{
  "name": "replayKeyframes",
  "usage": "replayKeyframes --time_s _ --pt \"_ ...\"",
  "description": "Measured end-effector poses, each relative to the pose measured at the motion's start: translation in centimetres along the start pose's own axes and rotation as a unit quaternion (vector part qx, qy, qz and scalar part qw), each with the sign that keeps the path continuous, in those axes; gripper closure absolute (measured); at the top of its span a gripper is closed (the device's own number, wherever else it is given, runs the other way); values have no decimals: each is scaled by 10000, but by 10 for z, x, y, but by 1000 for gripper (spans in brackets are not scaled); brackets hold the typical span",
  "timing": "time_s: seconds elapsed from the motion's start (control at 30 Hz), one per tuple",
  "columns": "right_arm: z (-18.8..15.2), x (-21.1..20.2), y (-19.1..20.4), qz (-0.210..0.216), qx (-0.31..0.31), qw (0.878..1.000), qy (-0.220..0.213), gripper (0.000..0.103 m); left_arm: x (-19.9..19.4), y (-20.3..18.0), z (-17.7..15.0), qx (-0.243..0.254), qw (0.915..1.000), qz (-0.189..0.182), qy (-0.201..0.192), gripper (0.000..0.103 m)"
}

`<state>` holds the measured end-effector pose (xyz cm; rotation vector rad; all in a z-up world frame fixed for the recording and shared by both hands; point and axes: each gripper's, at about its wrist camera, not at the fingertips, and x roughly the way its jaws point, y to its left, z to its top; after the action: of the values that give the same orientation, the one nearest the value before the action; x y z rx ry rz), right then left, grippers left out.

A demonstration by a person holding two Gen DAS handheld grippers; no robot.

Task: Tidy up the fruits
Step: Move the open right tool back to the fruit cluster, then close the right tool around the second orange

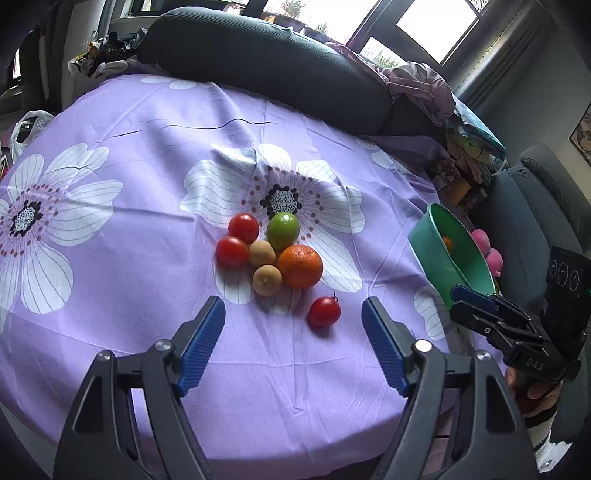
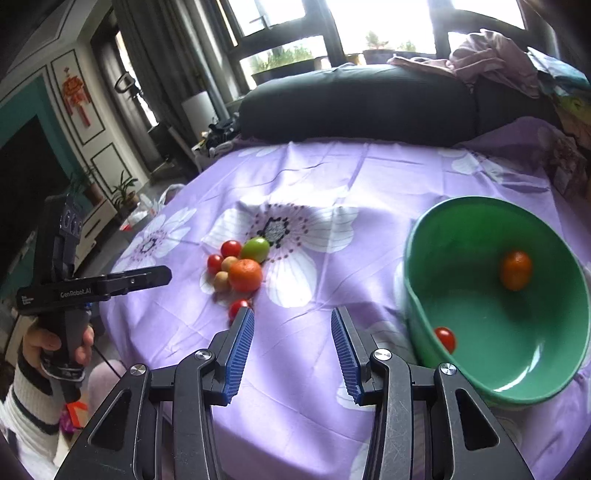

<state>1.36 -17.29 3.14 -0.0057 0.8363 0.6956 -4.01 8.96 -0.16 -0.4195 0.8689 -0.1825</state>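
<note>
Six fruits (image 1: pixel 271 254) lie clustered on a purple flowered cloth (image 1: pixel 147 122), with one tomato (image 1: pixel 324 312) just apart; a green bowl (image 2: pixel 461 221) at the cloth's edge holds two more. Both the left gripper (image 1: pixel 293 321) and right gripper (image 2: pixel 293 328) stand spread, pinching nothing. Beyond are a dark cushion (image 2: pixel 354 103) and windows (image 2: pixel 384 22).

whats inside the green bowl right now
The green bowl holds a small orange fruit and a red tomato. The near wall hides the bowl's lowest front part, so anything there cannot be seen.
</note>
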Motion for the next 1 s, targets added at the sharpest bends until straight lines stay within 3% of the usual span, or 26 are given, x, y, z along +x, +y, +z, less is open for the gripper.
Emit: replayKeyframes --time_s 0.33,0.53,0.6,1.0 --pt "9 61 39 164 -643 9953 700 59 13 8 4 33 9987 -507 64 27" --pt "25 94 48 207 -1019 9898 975 59 31 9 18 191 9980 -584 164 28" --pt "27 105 51 152 -1120 9873 1113 59 39 8 23 290 9973 -627 248 37" --pt "35 141 50 314 -1368 9789 1483 59 77 1 39 734 9928 -652 680 52"
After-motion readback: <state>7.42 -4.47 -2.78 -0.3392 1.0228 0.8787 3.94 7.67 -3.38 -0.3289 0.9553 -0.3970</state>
